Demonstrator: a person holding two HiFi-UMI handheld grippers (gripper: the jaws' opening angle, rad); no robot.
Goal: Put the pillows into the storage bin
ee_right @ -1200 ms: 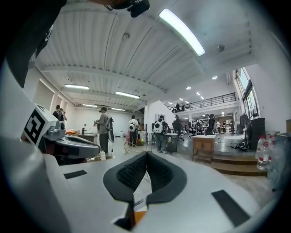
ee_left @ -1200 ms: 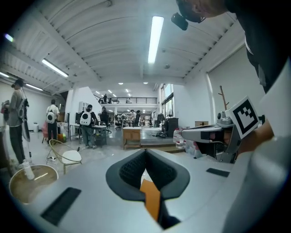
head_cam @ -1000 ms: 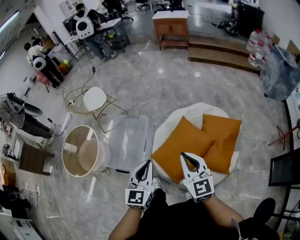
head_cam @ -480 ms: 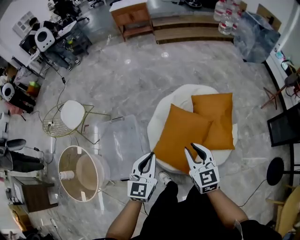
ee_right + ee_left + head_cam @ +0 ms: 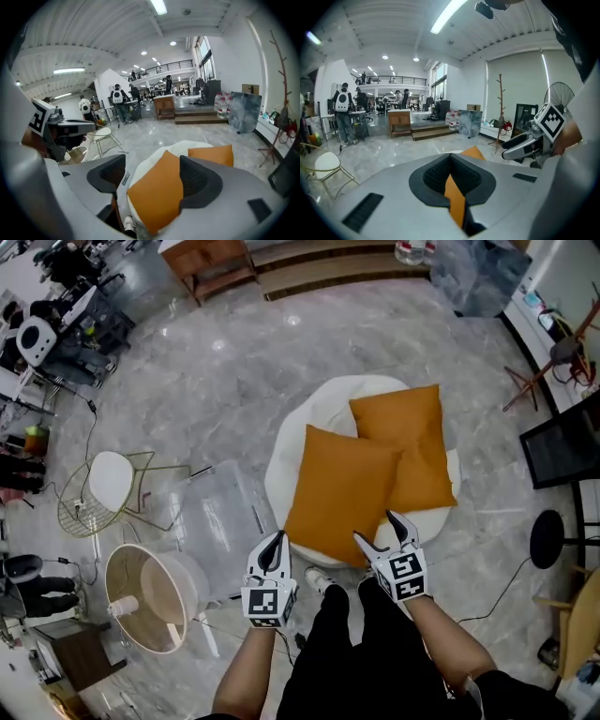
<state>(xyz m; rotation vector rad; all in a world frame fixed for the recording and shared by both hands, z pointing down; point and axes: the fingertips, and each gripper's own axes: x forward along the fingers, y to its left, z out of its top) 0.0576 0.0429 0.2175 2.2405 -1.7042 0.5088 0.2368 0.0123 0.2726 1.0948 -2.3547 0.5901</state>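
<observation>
Two orange pillows lie on a round white pouf (image 5: 323,409): the front pillow (image 5: 342,488) overlaps the back pillow (image 5: 403,442). The clear storage bin (image 5: 220,521) stands on the floor left of the pouf. My left gripper (image 5: 273,545) is shut, empty, near the front pillow's left corner, between bin and pouf. My right gripper (image 5: 381,531) hovers at that pillow's near edge; its jaws have just been opening, with nothing gripped. In the right gripper view the front pillow (image 5: 157,192) shows between the spread jaws, apart from the pads. Through the left gripper's jaws a strip of pillow (image 5: 454,201) shows.
A round beige drum-like thing (image 5: 150,596) lies left of the bin. A wire chair with a white seat (image 5: 108,479) stands further left. My legs and a shoe (image 5: 319,579) are just below the pouf. A black stool (image 5: 550,540) stands at right.
Both grippers have sunk toward the near edge of the front pillow. The right gripper's jaws went from shut to spread. The left stayed shut.
</observation>
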